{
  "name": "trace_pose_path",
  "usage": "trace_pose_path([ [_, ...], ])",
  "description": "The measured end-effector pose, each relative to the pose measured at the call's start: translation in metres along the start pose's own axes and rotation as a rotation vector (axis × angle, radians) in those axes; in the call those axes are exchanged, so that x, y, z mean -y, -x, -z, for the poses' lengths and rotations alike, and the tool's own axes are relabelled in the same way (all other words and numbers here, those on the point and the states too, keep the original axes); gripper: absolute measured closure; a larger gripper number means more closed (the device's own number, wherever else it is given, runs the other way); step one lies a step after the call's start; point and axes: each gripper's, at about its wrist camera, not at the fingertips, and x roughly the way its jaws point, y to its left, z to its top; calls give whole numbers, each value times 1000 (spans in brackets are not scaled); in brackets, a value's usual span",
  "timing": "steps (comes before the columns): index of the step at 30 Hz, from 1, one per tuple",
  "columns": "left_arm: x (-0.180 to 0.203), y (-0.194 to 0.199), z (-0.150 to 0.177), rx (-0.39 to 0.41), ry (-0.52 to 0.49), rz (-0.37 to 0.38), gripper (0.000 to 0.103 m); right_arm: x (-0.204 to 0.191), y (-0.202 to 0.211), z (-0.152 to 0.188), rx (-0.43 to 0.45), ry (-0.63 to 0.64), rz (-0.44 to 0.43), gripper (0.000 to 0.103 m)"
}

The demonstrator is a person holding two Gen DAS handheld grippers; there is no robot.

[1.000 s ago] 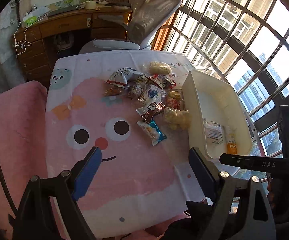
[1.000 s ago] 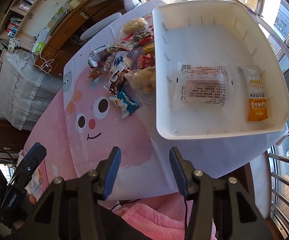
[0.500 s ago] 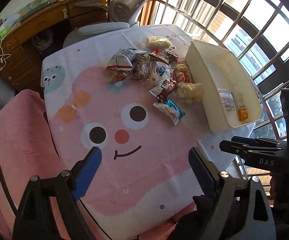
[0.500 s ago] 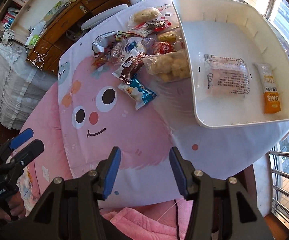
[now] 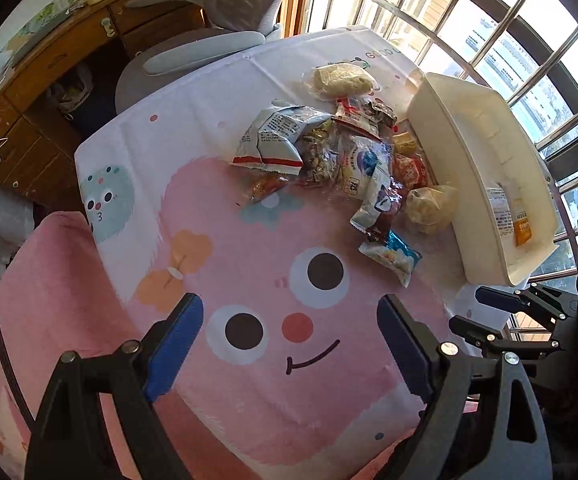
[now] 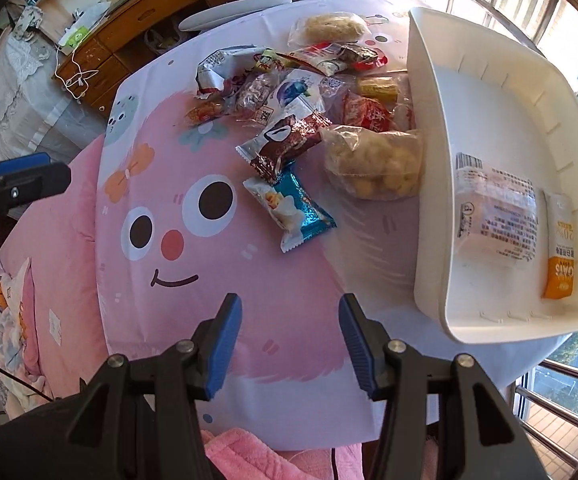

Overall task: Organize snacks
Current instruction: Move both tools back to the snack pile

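Observation:
A pile of snack packets [image 5: 345, 152] lies on the pink cartoon tablecloth [image 5: 249, 280], left of a white bin [image 5: 485, 184]. The bin [image 6: 501, 120] holds a clear wrapped packet [image 6: 495, 212] and an orange oats sachet [image 6: 559, 252]. Nearest me lie a blue packet [image 6: 293, 208], a brown packet [image 6: 285, 144] and a clear bag of puffs [image 6: 377, 164]. My left gripper [image 5: 289, 344] is open and empty above the cloth's near part. My right gripper [image 6: 291, 344] is open and empty, short of the blue packet; it also shows at the left wrist view's right edge [image 5: 489, 312].
A grey office chair [image 5: 217, 40] and a wooden desk [image 5: 61, 56] stand beyond the table. Barred windows [image 5: 509, 40] run along the right. A pink blanket [image 5: 41, 300] lies left of the table. The table's near edge is close below both grippers.
Both grippers have moved in toward the table and the snack pile, which now looks larger. Both stay open and empty. The snacks and bin have not moved.

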Motion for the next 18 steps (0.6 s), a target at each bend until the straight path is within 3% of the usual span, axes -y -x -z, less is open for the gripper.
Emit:
trace_pose_path([
  [18,-30,-95,-109,-72,-5,34,15,-35,-65,-38,-21,245,73,52],
])
